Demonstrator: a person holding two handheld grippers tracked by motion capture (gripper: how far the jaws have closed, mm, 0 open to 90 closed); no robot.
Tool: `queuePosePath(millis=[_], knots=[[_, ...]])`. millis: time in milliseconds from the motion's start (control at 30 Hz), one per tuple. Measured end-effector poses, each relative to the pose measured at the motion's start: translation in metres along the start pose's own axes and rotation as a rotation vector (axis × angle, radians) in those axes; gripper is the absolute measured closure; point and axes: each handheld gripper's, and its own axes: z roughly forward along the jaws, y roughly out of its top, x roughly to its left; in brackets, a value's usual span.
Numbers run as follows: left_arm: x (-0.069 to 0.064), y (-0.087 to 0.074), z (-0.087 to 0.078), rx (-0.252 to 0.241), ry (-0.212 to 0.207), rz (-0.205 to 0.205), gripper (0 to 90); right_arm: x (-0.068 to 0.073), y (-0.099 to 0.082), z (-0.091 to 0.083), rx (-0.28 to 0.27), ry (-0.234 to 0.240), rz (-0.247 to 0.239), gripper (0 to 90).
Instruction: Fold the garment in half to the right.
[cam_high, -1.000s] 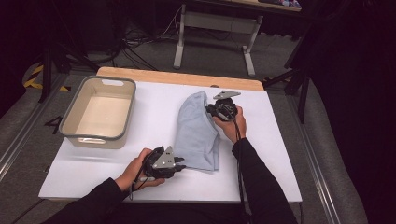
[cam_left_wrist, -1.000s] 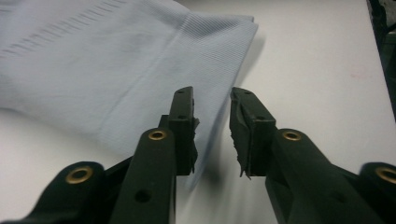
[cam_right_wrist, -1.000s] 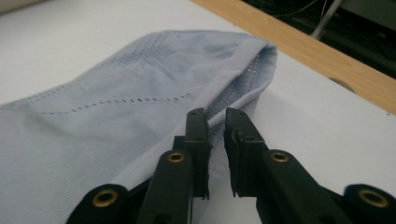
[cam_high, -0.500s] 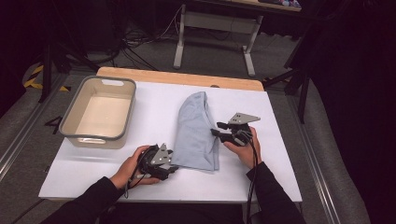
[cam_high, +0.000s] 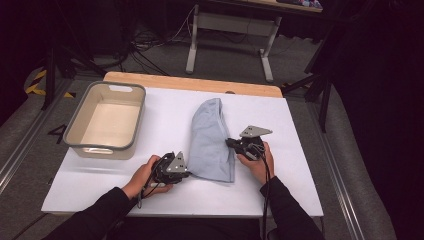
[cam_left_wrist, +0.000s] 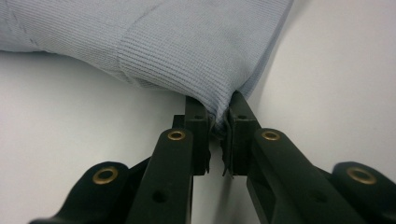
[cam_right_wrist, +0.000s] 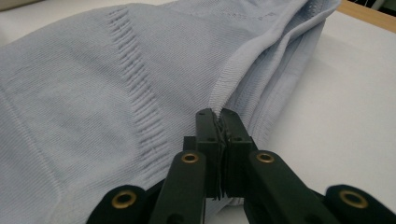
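Left gripper (cam_left_wrist: 219, 122): jaws just closed, pads pinched on a bunched corner of the pale blue ribbed knit garment (cam_left_wrist: 154, 44); fabric wedged between the two black pads, a narrow gap left lower down. Seen from the high view at the garment's near left corner (cam_high: 186, 173), held in the person's left hand (cam_high: 142, 176).

Right gripper (cam_right_wrist: 221, 122): jaws just closed, pads pressed nearly together on a folded hem edge of the garment (cam_right_wrist: 116, 93), thin layers clamped between them. In the high view, at the garment's right edge, toward its near half (cam_high: 231, 143), held in the right hand (cam_high: 257, 162), grey three-cornered plate on top.

Garment (cam_high: 210, 137): folded, lying flat on the white table top (cam_high: 300, 165); long axis running from the person's side away toward the far edge, slightly tilted; narrow rounded end pointing away, broad squared end nearest the person.

Beige rectangular plastic tub with grey rim (cam_high: 75, 142): left of the garment, well apart from it.

Bare wooden strip (cam_high: 150, 79): beyond the garment's far end, along the table's far edge.
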Motion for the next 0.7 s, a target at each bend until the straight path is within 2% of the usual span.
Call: queuePosePath(millis=[167,200,267,300,367,400,467,533,600,667,700], knots=[[0.007,0.0,-0.014,0.001,0.055,-0.001,83.5,0.0,0.009,0.008,-0.028,-0.005,0.018,88.7],[0.009,0.001,-0.017,-0.004,0.072,0.001,83.6,-0.002,0.012,0.014,-0.046,0.019,0.057,88.7],[0.013,0.001,-0.024,-0.01,0.086,0.003,83.6,-0.003,0.013,0.017,-0.045,0.025,0.067,88.8],[0.013,0.0,-0.028,-0.015,0.093,-0.014,83.6,-0.003,0.014,0.02,-0.044,0.029,0.075,88.8],[0.012,-0.003,-0.029,0.0,0.094,-0.006,83.6,-0.001,0.016,0.022,-0.043,0.03,0.066,88.8],[0.01,-0.004,-0.029,0.006,0.099,0.013,83.6,0.002,0.018,0.021,-0.041,0.027,0.049,88.8],[0.005,-0.006,-0.03,0.018,0.088,0.02,83.6,0.009,0.022,0.017,-0.039,0.016,0.008,88.9],[-0.002,-0.005,-0.031,0.032,0.084,0.039,83.6,0.012,0.023,0.015,-0.039,0.013,-0.003,88.9],[-0.013,-0.003,-0.029,0.043,0.07,0.059,83.4,0.019,0.025,0.008,-0.034,0.002,-0.032,88.9],[-0.016,-0.002,-0.028,0.043,0.068,0.062,83.1,0.021,0.024,0.004,-0.031,-0.002,-0.045,88.9],[-0.02,0.0,-0.026,0.047,0.069,0.066,82.9,0.023,0.022,-0.005,-0.031,-0.013,-0.06,88.9]])
